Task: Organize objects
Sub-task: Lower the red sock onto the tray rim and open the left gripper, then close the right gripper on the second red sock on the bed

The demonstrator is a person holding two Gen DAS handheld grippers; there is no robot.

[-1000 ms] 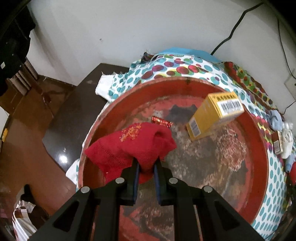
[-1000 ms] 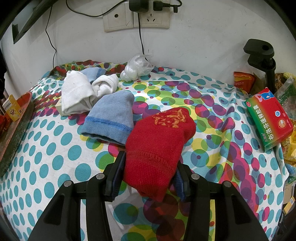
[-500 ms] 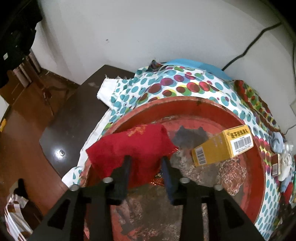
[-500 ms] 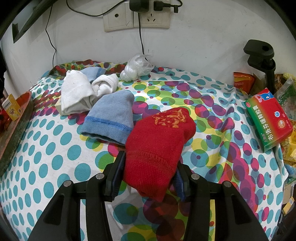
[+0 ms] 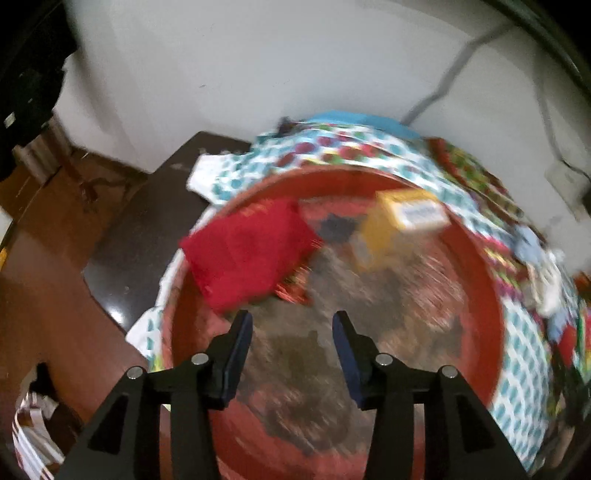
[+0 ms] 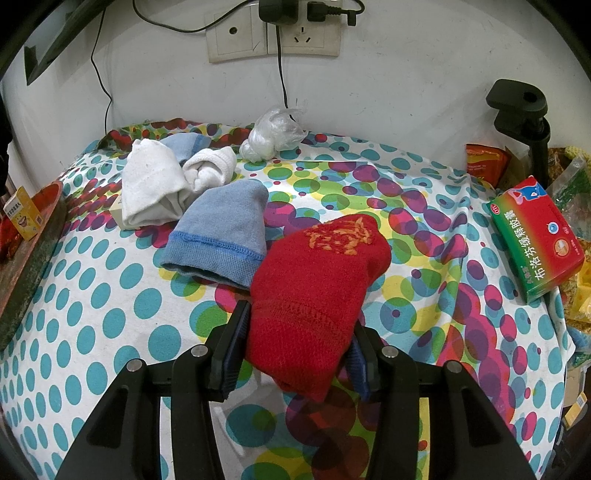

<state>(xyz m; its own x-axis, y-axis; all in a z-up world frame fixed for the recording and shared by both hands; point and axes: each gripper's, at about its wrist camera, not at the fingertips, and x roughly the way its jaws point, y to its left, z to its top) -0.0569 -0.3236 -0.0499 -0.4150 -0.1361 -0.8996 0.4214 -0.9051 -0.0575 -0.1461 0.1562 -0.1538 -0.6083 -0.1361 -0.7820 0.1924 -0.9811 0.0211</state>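
A red sock (image 5: pixel 248 251) lies at the left inside the round red tray (image 5: pixel 491 295), beside a yellow box (image 5: pixel 402 221). My left gripper (image 5: pixel 291 332) hangs above the tray's middle, its jaws opening with nothing between them; this view is blurred. In the right wrist view my right gripper (image 6: pixel 295 343) is shut on a second red sock (image 6: pixel 317 280) with an orange motif, held over the dotted cloth (image 6: pixel 92 288). A blue sock (image 6: pixel 221 236) lies just left of it, and white socks (image 6: pixel 155 188) lie further back.
A red-and-green medicine box (image 6: pixel 535 236) lies at the right of the cloth. A crumpled plastic bag (image 6: pixel 273 134) sits near the wall sockets (image 6: pixel 273 31). A black clamp stand (image 6: pixel 524 110) rises at the right. The tray's edge (image 6: pixel 33 236) shows at far left. Dark low table (image 5: pixel 147 206) beside the tray.
The left gripper has let go of its red sock, which now lies in the tray, and has drawn back and up with its jaws spread. The right gripper and its sock have not moved.
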